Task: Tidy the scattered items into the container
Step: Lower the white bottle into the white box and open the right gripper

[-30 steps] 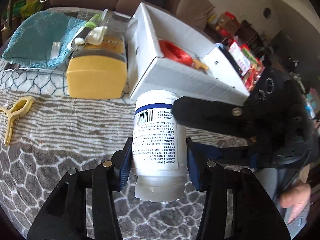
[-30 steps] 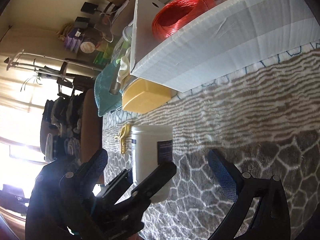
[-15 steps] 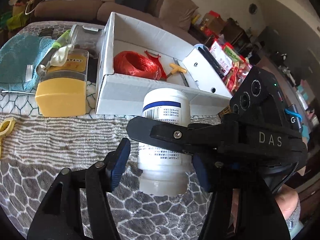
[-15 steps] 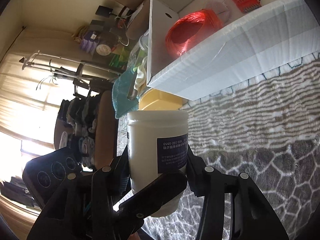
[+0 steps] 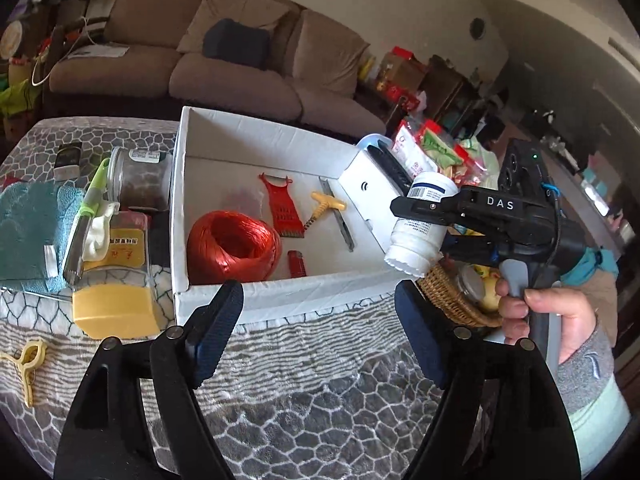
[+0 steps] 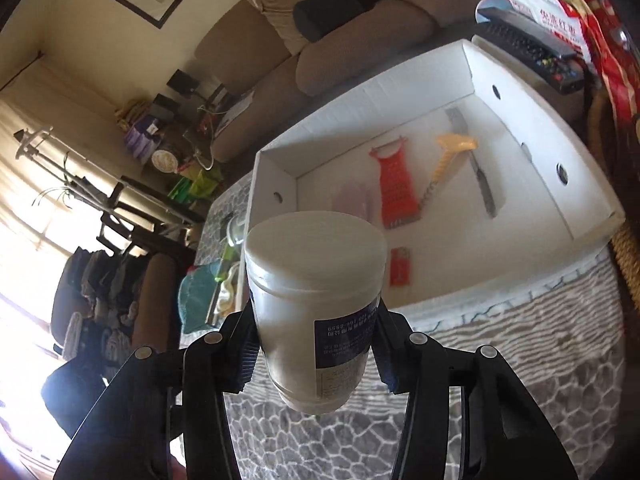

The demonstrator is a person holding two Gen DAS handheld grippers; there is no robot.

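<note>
Right gripper (image 6: 316, 356) angled downward, clamped on white labelled bottle (image 6: 316, 304) above box (image 6: 592, 208); left gripper (image 5: 320, 336) jaws opening, nothing between.

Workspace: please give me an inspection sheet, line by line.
Surface: table under grey patterned cloth.
Job's things: white box holds red twine, red grater, lighter; white bottle held above table.
Clutter: yellow container, teal towel, yellow clip, wicker basket.
Grippers: left gripper opening, empty; right gripper grips bottle.
Cables: nothing seen on table.
Surroundings: brown sofa.
</note>
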